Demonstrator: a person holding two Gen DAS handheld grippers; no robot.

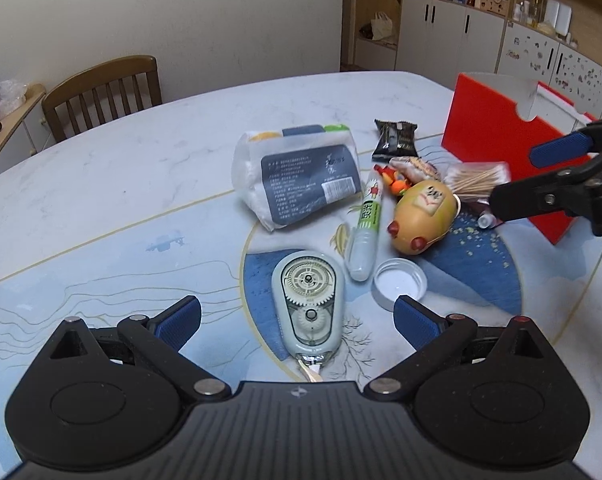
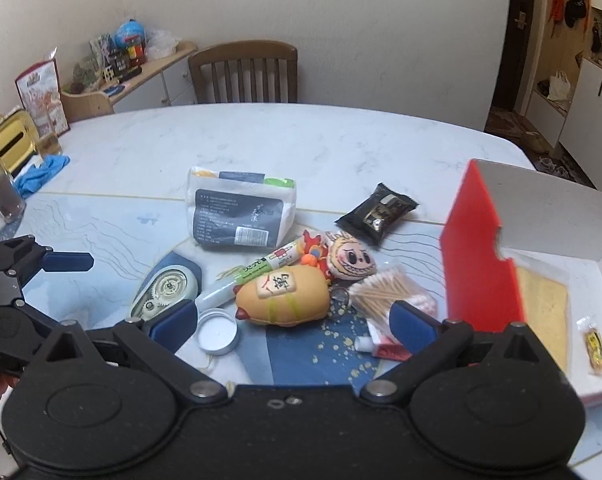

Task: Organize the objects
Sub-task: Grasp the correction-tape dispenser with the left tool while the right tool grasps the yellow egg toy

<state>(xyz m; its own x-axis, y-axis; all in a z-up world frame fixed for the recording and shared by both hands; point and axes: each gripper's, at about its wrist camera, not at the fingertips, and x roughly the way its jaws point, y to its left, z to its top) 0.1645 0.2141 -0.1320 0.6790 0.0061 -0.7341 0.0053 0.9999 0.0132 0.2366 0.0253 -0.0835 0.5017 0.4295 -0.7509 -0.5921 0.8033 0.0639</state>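
Observation:
A heap of small items lies mid-table: a grey correction-tape dispenser, a green-labelled tube, a white jar lid, a yellow squishy toy, a bag of cotton swabs, a black snack packet and a white pouch with a dark label. My left gripper is open, its pads either side of the dispenser. My right gripper is open above the squishy toy and lid, holding nothing. The red-and-white box stands open at the right.
Inside the box lie a yellow card and a small wrapped sweet. A wooden chair stands behind the table. At the table's left edge are a blue cloth, a glass and a gold tin.

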